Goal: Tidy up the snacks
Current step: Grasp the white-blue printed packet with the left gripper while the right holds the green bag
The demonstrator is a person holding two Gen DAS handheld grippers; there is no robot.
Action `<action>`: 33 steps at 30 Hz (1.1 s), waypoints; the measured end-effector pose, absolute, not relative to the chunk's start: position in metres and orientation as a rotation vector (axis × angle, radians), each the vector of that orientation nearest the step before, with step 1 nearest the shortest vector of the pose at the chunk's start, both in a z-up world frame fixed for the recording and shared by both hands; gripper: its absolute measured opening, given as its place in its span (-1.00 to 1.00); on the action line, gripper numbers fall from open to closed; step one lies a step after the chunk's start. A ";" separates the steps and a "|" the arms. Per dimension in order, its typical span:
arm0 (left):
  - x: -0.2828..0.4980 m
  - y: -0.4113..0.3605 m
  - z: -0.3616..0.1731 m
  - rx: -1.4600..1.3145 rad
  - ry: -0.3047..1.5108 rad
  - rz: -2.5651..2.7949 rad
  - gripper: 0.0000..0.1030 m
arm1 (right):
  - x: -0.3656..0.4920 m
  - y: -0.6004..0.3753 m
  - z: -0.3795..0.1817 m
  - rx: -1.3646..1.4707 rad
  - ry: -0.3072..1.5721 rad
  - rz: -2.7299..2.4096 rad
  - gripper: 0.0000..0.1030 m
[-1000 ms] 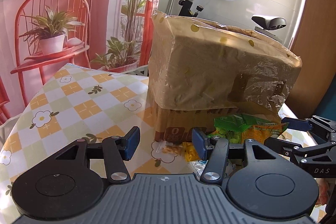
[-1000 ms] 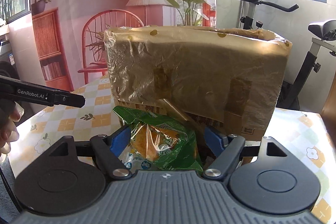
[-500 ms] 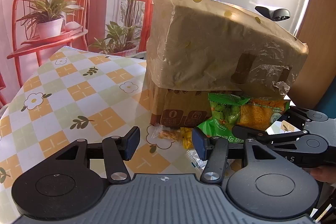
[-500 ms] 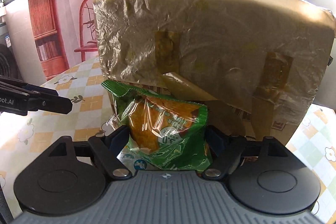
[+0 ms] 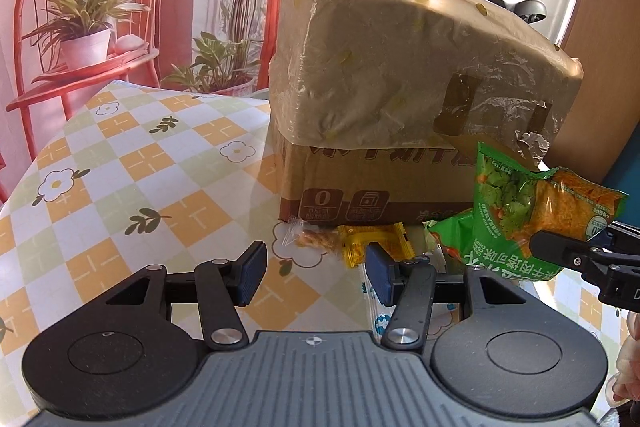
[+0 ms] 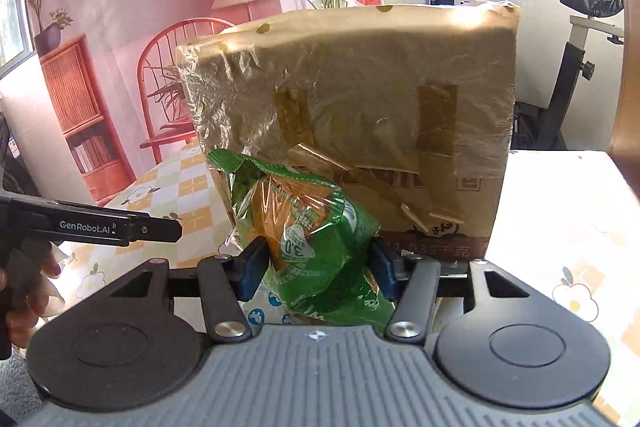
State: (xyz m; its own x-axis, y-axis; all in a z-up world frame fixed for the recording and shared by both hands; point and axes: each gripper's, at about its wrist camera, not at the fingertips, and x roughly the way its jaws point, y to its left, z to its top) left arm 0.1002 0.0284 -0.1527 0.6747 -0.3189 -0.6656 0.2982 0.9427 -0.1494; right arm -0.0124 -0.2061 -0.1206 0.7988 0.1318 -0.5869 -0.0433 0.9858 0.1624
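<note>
The right gripper is clenched on a green snack packet; its jaws have just been closing, and both blue pads now press the crumpled packet's sides. The packet stands up between the jaws in front of the cardboard box, whose upper part is wrapped in brownish plastic film. In the left wrist view the same packet sits at about 3 o'clock, raised off the surface, with the right gripper's black finger against its lower edge. The left gripper is released, with nothing between its jaws, over the flowered checked cloth. Just beyond it, at the box's foot, lie a clear-wrapped snack and a yellow packet.
</note>
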 end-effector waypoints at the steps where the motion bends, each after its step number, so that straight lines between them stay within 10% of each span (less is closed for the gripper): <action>1: 0.100 0.027 -0.156 -0.032 0.764 -0.351 0.10 | -0.018 -0.209 -0.119 0.143 0.638 0.073 0.10; 33: 0.112 -0.030 -0.210 0.039 0.864 -0.595 0.11 | -0.038 -0.236 -0.124 0.192 0.632 -0.028 0.09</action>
State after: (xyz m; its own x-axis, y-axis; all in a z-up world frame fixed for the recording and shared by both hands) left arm 0.1119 -0.0299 -0.2097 0.4985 -0.4768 -0.7240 0.5071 0.8377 -0.2025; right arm -0.0382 -0.2361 -0.1242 0.8070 0.0326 -0.5897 0.0845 0.9818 0.1698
